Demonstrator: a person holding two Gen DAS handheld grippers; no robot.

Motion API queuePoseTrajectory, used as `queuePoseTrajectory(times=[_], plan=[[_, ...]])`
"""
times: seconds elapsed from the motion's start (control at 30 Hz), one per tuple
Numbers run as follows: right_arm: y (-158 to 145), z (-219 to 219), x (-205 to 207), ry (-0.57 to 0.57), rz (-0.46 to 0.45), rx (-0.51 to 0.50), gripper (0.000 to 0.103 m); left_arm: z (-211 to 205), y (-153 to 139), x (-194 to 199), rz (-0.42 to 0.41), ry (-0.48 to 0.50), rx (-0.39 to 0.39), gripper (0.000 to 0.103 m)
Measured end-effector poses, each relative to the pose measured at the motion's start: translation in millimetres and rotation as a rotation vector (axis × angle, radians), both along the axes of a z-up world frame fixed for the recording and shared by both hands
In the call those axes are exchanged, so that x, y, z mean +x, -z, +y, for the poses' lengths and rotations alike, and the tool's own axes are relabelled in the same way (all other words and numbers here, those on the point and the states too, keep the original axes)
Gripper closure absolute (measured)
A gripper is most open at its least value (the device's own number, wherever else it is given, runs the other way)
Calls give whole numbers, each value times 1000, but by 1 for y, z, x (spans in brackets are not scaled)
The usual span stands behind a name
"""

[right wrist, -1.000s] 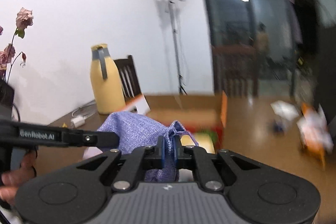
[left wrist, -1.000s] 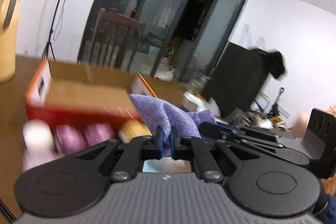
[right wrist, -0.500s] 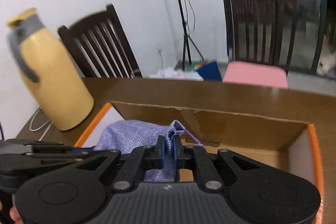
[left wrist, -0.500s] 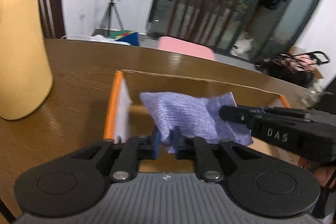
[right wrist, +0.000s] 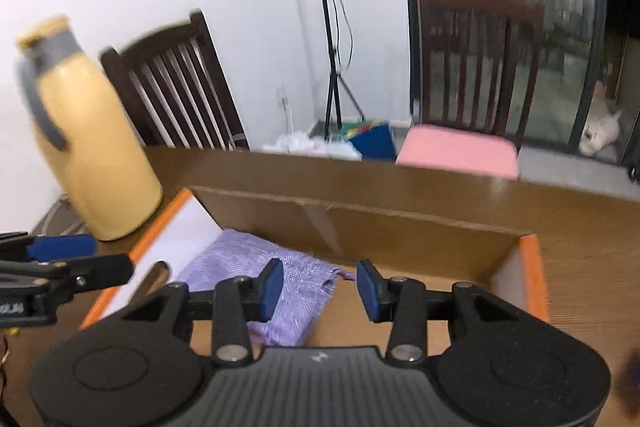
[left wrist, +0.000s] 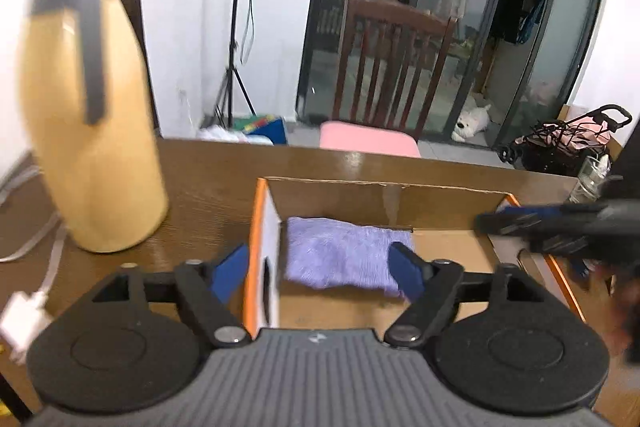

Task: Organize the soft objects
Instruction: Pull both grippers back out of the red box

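Observation:
A purple knitted pouch (left wrist: 344, 255) (right wrist: 240, 267) lies flat on the floor of an open cardboard box (left wrist: 384, 187) (right wrist: 360, 227) with orange edges, toward its left end. My left gripper (left wrist: 318, 275) hangs over the box's left wall. Its jaws are opening wide, and the pouch lies loose below them, untouched by the pads. My right gripper (right wrist: 320, 290) hovers over the box's middle with its jaws opening; the pouch's drawstring end lies under its left finger, free. Each gripper shows in the other's view: the right gripper (left wrist: 540, 223) and the left gripper (right wrist: 60, 259).
A tall yellow jug (left wrist: 92, 147) (right wrist: 92, 163) stands on the wooden table just left of the box. A white plug and cable (left wrist: 24, 315) lie at the table's left. Beyond the far edge stand a chair with a pink cushion (left wrist: 368, 143) (right wrist: 456, 151), a second dark chair (right wrist: 176, 87) and a tripod.
Both grippers carried the pouch over the box and opened. The pouch dropped from their pads onto the box floor. Both views now look down into the box.

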State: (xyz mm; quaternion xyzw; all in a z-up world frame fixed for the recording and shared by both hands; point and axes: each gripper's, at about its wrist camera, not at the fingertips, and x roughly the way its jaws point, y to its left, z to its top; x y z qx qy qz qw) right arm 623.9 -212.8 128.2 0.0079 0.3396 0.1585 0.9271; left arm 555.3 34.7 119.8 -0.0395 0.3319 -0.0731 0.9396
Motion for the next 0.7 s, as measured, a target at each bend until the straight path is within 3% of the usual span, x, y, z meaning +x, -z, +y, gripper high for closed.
queuePoseTrajectory(times=[0.23,0.3,0.47,0.57,0.7], plan=[[-55,-68,-138,56,-130,-11,56,8,-32,-122,-127,14,48,18],[-60,-81,-179,72,-168,-11,47,8,-40,-160,-169,21,47,17],[-46,-103,-283,74,-255,5,44,5,-41,-255,-301,39,44,6],[-26,-104,-345,70,-319,6,30,1,-26,-299,-343,48,52,5],[2,-96,-412,22,-363,-9,22,-1,-3,-362,-402,51,76,1]])
